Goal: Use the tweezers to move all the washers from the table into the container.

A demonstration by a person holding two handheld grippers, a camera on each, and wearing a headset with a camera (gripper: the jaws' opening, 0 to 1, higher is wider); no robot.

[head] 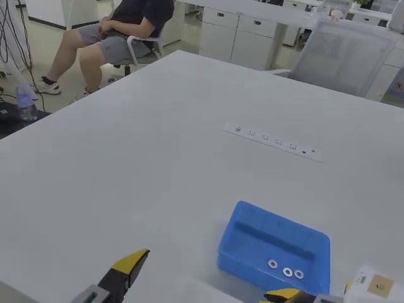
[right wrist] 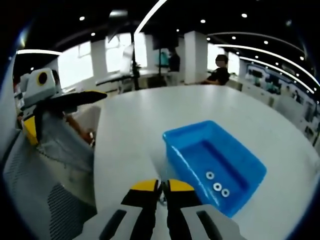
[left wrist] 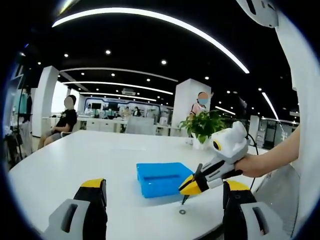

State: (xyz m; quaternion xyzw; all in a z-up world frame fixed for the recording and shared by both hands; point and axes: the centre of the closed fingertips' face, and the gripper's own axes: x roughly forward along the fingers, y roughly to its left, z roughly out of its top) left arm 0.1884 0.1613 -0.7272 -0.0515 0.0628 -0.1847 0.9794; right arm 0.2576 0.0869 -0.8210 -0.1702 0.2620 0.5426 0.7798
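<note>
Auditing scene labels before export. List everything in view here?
table: 1, white, under the work
container: 1, blue, on the table near the grippers
washers in container: 3, silver, on its floor
washer on table: 1, silver, beside the container, just under the tweezers' tip
tweezers: 1, dark tip, in the right gripper
power strip: 1, white, set in the table beyond the container
box: 1, white with a tan label, right of the container
potted plant: 1, green, beyond the table
office chair: 1, grey mesh, at the table's far side
seated person: 1, dark top, beyond the table
left gripper: 1, yellow-tipped, jaws wide apart
right gripper: 1, yellow-tipped, closed on the tweezers
</note>
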